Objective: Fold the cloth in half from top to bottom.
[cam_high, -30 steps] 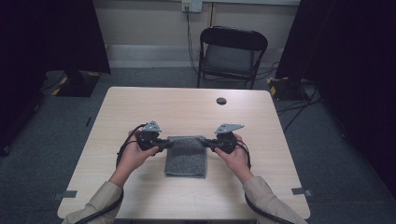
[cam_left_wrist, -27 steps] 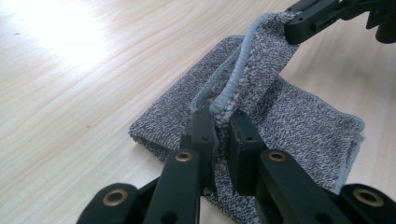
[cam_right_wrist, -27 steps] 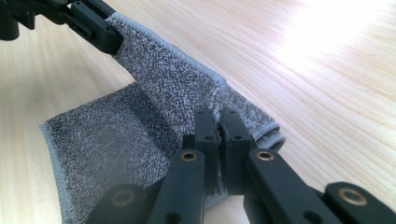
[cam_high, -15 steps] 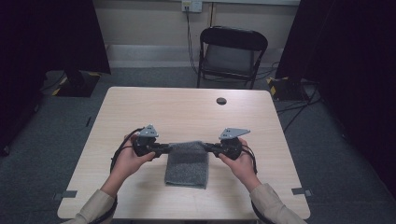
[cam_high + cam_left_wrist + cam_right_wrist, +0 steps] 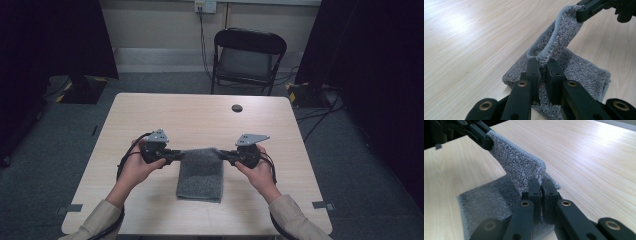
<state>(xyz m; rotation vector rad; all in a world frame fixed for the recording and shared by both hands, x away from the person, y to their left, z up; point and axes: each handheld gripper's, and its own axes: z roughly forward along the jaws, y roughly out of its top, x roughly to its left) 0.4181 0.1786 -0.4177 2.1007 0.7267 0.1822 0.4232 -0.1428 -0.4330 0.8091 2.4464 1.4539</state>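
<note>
A grey towel lies on the light wooden table, its far edge lifted off the surface. My left gripper is shut on the towel's far left corner, and my right gripper is shut on the far right corner. In the left gripper view the black jaws pinch the towel's hemmed edge, with the right gripper holding the other end at the top. The right gripper view has the towel rising from its jaws toward the left gripper. The near part of the towel still rests on the table.
A small dark round object sits near the table's far edge. A black folding chair stands beyond the table. Dark curtains hang at both sides, and cables run along the floor at the right.
Both grippers have risen and come toward the person with the towel's far edge. The towel's lifted edge now stands higher and its lying part looks longer.
</note>
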